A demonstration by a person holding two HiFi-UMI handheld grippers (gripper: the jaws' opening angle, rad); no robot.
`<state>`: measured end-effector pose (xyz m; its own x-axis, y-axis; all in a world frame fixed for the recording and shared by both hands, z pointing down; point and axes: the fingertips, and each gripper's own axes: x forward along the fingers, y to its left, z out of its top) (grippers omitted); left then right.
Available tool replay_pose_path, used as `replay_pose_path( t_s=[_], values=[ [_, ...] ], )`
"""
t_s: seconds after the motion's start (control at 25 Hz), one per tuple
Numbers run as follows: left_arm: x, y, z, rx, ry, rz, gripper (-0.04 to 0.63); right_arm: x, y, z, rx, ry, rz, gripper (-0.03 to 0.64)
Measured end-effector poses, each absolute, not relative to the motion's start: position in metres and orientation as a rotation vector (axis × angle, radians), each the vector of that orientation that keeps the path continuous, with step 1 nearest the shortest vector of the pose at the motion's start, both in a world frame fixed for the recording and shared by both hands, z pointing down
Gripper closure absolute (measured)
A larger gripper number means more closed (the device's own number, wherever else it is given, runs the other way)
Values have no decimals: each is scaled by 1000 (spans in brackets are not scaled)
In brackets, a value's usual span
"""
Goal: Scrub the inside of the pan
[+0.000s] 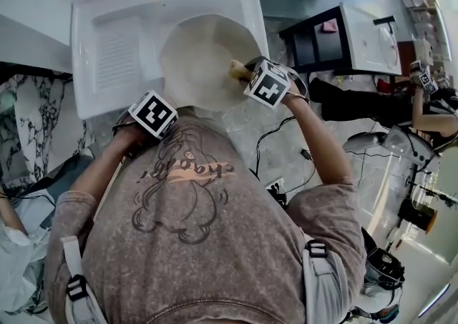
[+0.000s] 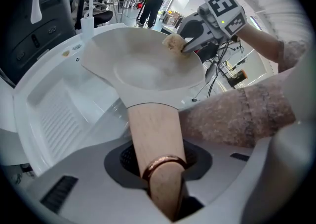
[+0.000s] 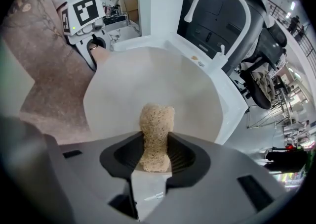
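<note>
Pan (image 1: 200, 58) in sink (image 1: 107, 51): we clamp left gripper (image 2: 160, 168) on its handle (image 2: 150, 129), which runs to the sink's near edge. Right gripper (image 3: 155, 163) pinches scrubber (image 3: 157, 119) at the pan's right rim, with the interior leftward.

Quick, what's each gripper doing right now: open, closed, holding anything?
Left gripper: closed on the pan handle.
Right gripper: closed on a scrubbing pad.

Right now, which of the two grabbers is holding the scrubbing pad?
The right gripper: its jaws are shut on the tan scrubber. The left gripper instead clamps the wooden handle of the pan.
</note>
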<state>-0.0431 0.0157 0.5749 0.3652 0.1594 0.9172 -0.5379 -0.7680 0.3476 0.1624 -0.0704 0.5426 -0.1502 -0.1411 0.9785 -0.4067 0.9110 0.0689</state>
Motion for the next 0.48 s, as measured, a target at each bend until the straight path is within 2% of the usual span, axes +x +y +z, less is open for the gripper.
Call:
replay_pose_path(
  t_s=[0.48],
  values=[
    [-43,17,573,2003,-320,1450,460,107,-18,535,200,-1805,295,462]
  ],
)
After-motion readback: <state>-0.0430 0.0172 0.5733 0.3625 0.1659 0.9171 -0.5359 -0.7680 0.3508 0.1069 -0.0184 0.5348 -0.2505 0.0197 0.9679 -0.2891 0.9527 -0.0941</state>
